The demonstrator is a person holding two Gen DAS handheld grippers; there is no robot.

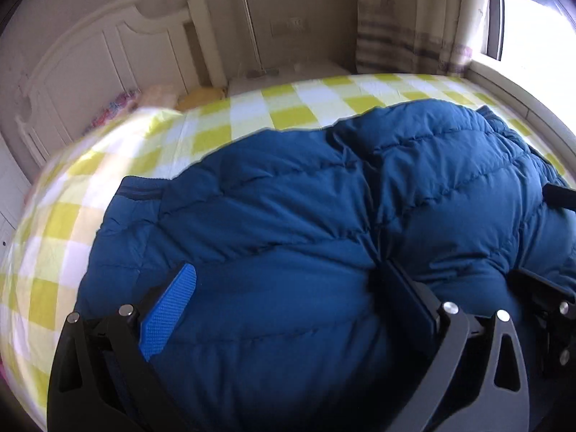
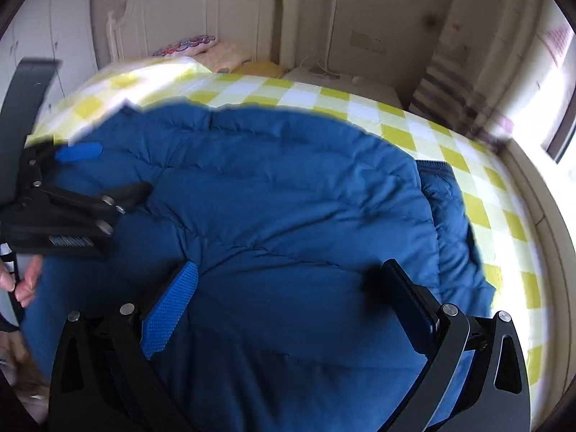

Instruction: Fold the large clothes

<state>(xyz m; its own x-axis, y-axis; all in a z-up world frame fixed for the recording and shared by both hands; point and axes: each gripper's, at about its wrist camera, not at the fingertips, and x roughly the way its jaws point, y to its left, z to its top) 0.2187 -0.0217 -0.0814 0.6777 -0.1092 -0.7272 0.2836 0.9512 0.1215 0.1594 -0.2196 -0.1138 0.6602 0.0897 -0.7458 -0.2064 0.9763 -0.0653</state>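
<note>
A: Left wrist view: blue puffer jacket [image 1: 288,223] lies across a bed [image 1: 252,108] with a yellow-white check sheet; white headboard [image 1: 90,57], curtain [image 1: 414,18], window [image 1: 532,25].

B: Claws?

A: Left claw [image 1: 288,298] spread wide, holding nothing. Right claw [image 2: 295,298] likewise, jaws apart over the jacket.

B: Writing?

A: None legible.

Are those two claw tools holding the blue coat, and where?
Neither: the left hand-held gripper and the right are open over the blue puffer jacket.
</note>
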